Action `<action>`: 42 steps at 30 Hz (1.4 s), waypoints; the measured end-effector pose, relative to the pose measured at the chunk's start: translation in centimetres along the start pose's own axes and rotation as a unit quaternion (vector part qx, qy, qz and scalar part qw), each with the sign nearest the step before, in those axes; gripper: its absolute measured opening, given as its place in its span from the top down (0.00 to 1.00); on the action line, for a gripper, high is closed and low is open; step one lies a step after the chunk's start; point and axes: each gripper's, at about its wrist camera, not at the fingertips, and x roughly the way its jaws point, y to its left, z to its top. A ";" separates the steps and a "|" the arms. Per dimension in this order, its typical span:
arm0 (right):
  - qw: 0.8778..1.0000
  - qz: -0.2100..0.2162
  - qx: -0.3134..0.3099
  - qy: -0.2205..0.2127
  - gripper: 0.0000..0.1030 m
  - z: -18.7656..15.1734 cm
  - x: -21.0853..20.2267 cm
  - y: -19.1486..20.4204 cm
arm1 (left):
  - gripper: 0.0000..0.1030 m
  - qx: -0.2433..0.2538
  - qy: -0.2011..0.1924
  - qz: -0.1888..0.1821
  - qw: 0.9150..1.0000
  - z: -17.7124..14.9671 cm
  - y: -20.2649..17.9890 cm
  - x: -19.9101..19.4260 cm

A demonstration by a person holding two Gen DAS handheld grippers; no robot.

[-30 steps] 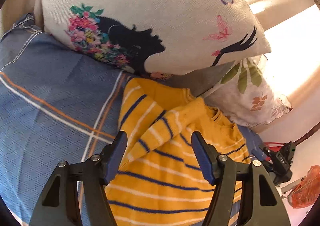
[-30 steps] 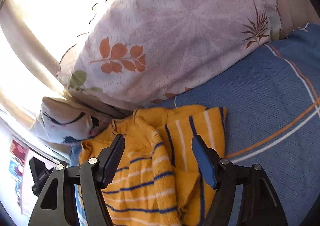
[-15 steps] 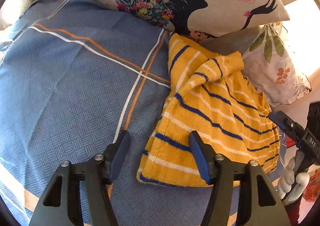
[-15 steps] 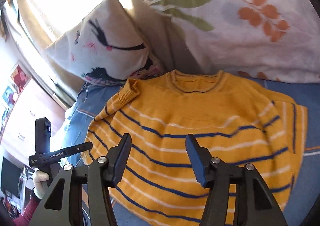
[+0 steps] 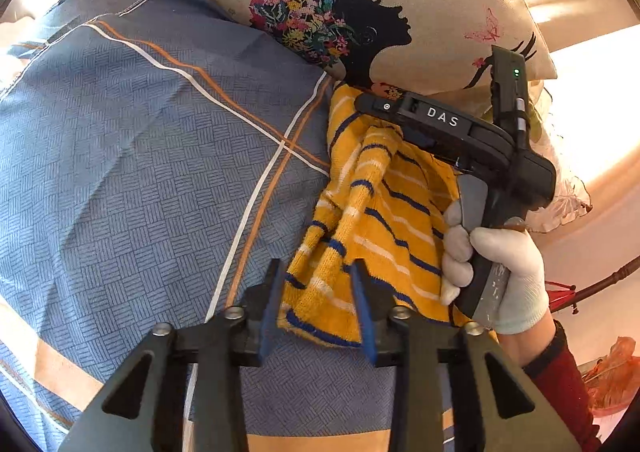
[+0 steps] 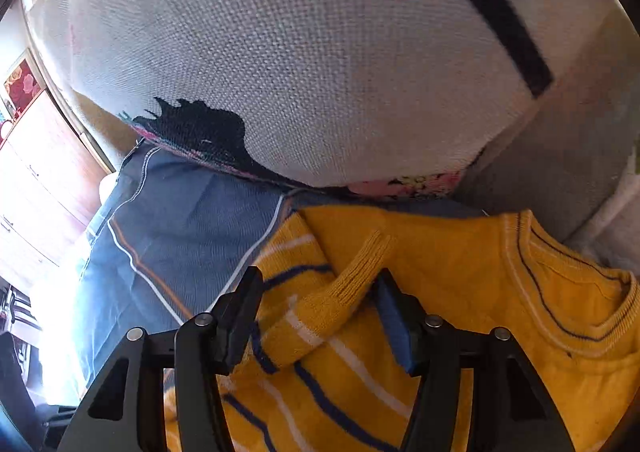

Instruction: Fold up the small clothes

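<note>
A: Jaws of the left gripper (image 5: 318, 304) stood parted and were opening; the hem corner of the yellow striped sweater (image 5: 376, 220) lay between the blue pads (image 5: 267, 316), which did not clamp it.

B: Noted. Where was the sweater?

A: On the blue bedspread (image 5: 152, 156), bunched near its far edge and butted against the pillow with the black silhouette print (image 5: 400, 0). A second pillow with a leaf print (image 5: 568, 188) showed to the right of that one, mostly hidden.

B: And the right gripper?

A: Seen from the left wrist, the right gripper (image 5: 362, 104) reached over the sweater's far end, close under the silhouette pillow. A white-gloved hand (image 5: 500, 272) with a red sleeve (image 5: 560, 384) held its handle. Its tips could not be seen from there.

B: From its own camera?

A: Right gripper (image 6: 316, 316) jaws were wide and opening. A ribbed sleeve cuff (image 6: 360, 268) lay between them, with neither pad clearly pressing it. The sweater (image 6: 480, 292) filled the lower right of that view, its collar (image 6: 580, 300) at the right. The bedspread (image 6: 180, 232) showed to the left and the silhouette pillow (image 6: 320, 52) above.
</note>
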 end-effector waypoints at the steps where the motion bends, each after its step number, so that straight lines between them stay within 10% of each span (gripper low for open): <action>1: 1.000 0.001 0.005 0.004 0.35 0.1 0.2 -0.1 | 0.55 -0.002 -0.001 -0.002 1.000 -0.2 0.2 0.0; 9: 0.994 0.077 0.074 0.023 0.28 -0.3 -4.0 -1.3 | 0.32 0.004 -0.001 -0.019 1.000 -0.7 -1.5 1.9; 14: 0.995 0.064 0.047 0.063 0.27 -1.1 -3.8 1.5 | 0.78 -0.014 0.006 -0.040 0.999 -1.5 -2.2 2.8; 27: 0.976 -0.104 -0.113 0.154 0.09 -2.8 2.6 8.9 | 0.82 -0.037 -0.027 -0.056 0.997 -3.7 -3.5 1.9; 30: 0.965 -0.148 -0.168 0.140 0.18 -4.1 2.5 10.2 | 0.82 -0.036 -0.030 -0.056 0.997 -4.2 -3.6 1.3; 36: 0.971 -0.150 -0.163 0.095 0.79 -4.7 -1.1 8.6 | 0.82 -0.012 -0.045 -0.063 0.997 -5.6 -4.8 -1.8; 42: 0.992 -0.087 -0.088 0.020 0.85 -5.1 -8.9 3.9 | 0.80 0.014 -0.075 -0.080 0.994 -6.6 -7.0 -5.4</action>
